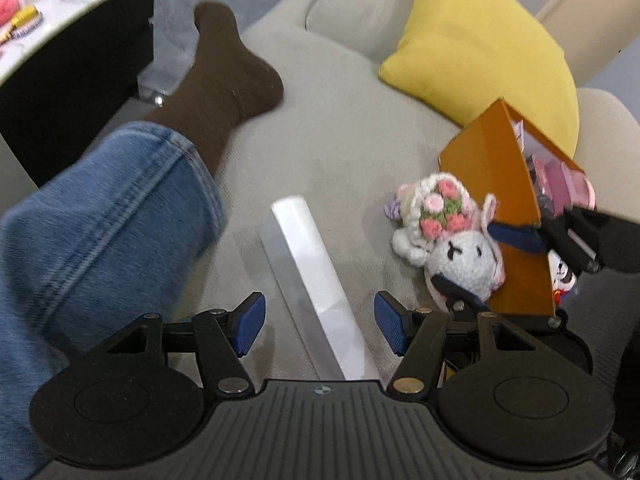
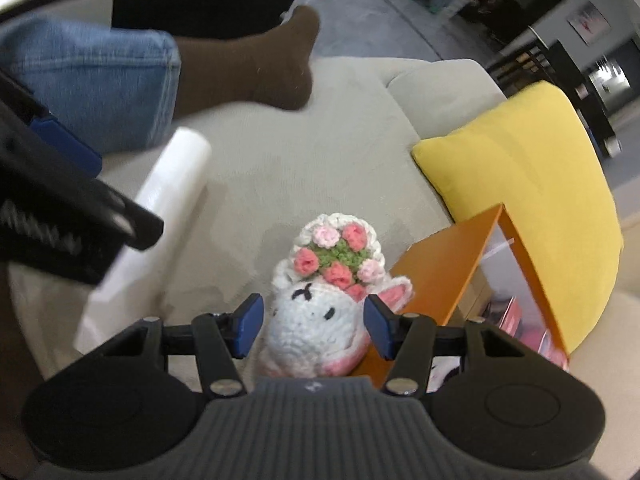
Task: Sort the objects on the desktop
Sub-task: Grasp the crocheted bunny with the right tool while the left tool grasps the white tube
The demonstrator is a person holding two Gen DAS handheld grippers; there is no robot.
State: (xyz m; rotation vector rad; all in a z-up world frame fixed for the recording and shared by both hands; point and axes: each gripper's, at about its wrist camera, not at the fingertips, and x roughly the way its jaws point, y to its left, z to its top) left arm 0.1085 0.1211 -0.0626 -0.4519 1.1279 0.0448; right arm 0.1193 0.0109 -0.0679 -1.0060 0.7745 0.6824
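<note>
A long white box (image 1: 316, 280) lies on the beige sofa seat (image 1: 336, 120), running between the open jaws of my left gripper (image 1: 320, 326), untouched by the pads. A white crochet bunny doll (image 2: 320, 312) with a pink flower crown lies beside an orange open-sided box (image 2: 452, 264). My right gripper (image 2: 312, 326) is open, its pads on either side of the bunny's head. The bunny (image 1: 452, 240), the orange box (image 1: 496, 200) and the right gripper (image 1: 500, 264) also show in the left wrist view. The white box (image 2: 160, 216) shows in the right wrist view, partly hidden by the left gripper.
A yellow cushion (image 1: 480, 44) leans behind the orange box. A person's leg in blue jeans (image 1: 100, 232) and a brown sock (image 1: 228, 76) rests on the sofa's left side. A white-topped table (image 1: 52, 12) with small items stands at far left.
</note>
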